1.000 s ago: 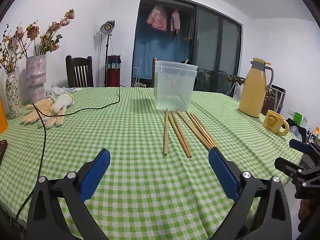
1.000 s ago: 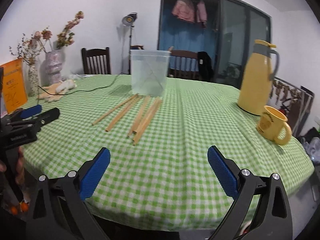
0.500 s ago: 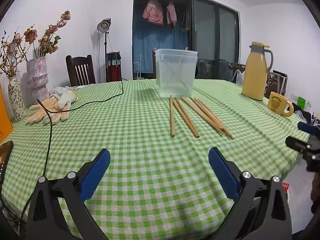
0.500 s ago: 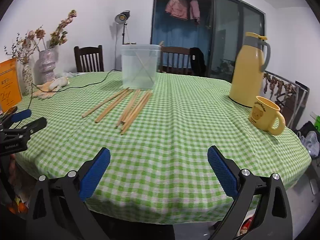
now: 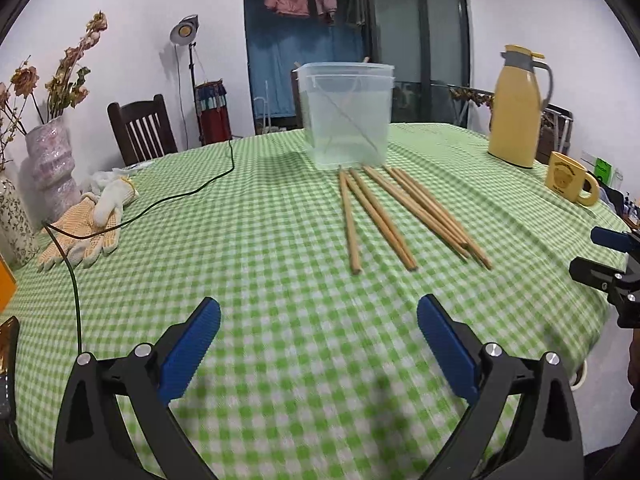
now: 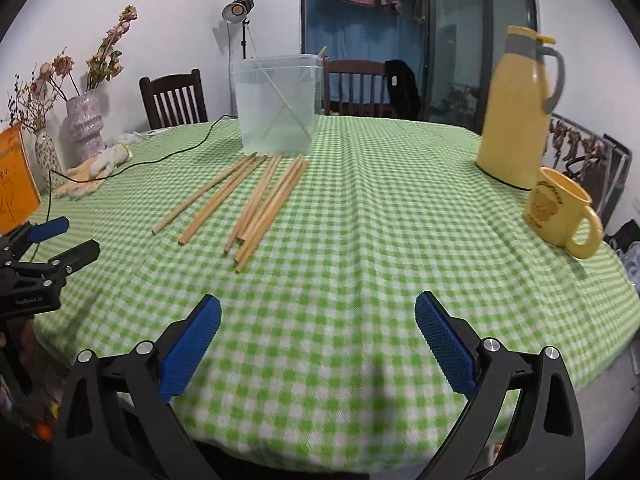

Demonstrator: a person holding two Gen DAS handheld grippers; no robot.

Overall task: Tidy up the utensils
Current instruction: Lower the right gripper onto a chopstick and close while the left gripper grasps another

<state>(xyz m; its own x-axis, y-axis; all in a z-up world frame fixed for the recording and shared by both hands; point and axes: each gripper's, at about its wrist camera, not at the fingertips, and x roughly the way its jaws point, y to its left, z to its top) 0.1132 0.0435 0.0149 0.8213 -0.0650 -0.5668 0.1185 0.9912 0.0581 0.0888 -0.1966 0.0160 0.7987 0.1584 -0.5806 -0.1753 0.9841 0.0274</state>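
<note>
Left tongs spread wide, gripping nothing, above the green checked tabletop. Right tongs likewise spread and empty, near the tabletop's front edge. Wooden chopsticks lie loose in a fan ahead of both tongs, far ends just beside a clear plastic container; two thin sticks lean crossed inside it. Yellow thermos jug and yellow mug stand at right. Work gloves, black cable, flower vases at left.
</note>
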